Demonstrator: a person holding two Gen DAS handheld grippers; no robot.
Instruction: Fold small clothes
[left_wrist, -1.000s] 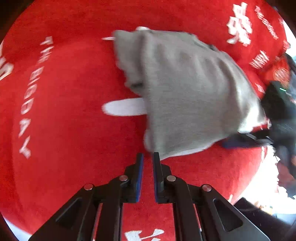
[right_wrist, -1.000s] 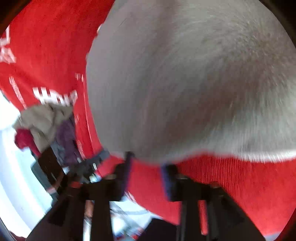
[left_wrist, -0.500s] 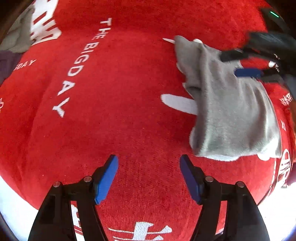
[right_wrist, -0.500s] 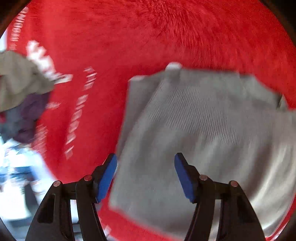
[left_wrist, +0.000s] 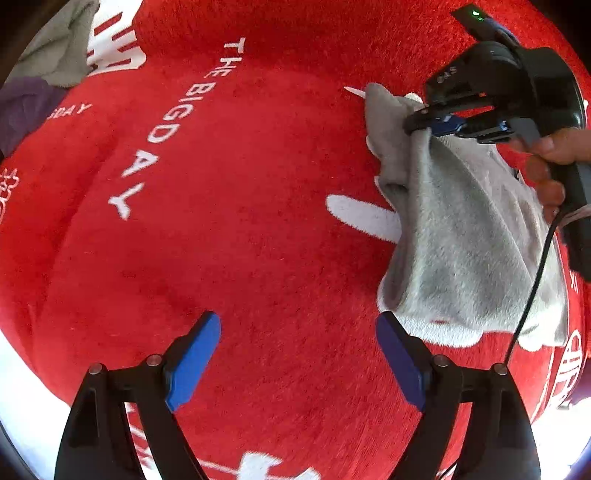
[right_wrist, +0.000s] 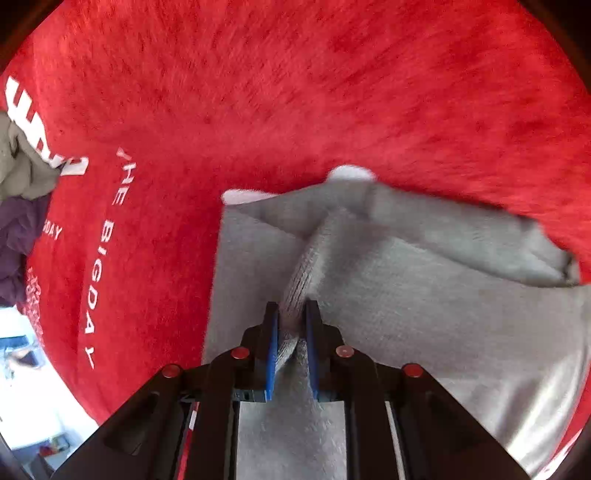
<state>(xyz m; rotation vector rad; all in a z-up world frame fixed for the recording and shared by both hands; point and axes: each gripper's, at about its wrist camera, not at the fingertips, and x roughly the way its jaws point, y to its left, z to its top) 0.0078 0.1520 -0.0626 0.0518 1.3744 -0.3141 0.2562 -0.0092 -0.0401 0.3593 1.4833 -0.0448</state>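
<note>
A folded grey garment (left_wrist: 461, 243) lies on the red cloth at the right of the left wrist view. My left gripper (left_wrist: 297, 354) is open and empty, low over the red cloth just left of the garment's near corner. My right gripper (right_wrist: 291, 325) is shut on a pinched ridge of the grey garment (right_wrist: 406, 314) near its far left edge. It also shows in the left wrist view (left_wrist: 443, 123), held by a hand at the garment's far end.
The red cloth (left_wrist: 221, 240) with white lettering covers the surface. A pile of grey and purple clothes (left_wrist: 40, 81) sits at the far left; it also shows in the right wrist view (right_wrist: 18, 221). The cloth's near edge lies behind my left gripper.
My right gripper has closed on the grey garment, pinching up a ridge. My left gripper opened a second ago and has stayed open beside the garment.
</note>
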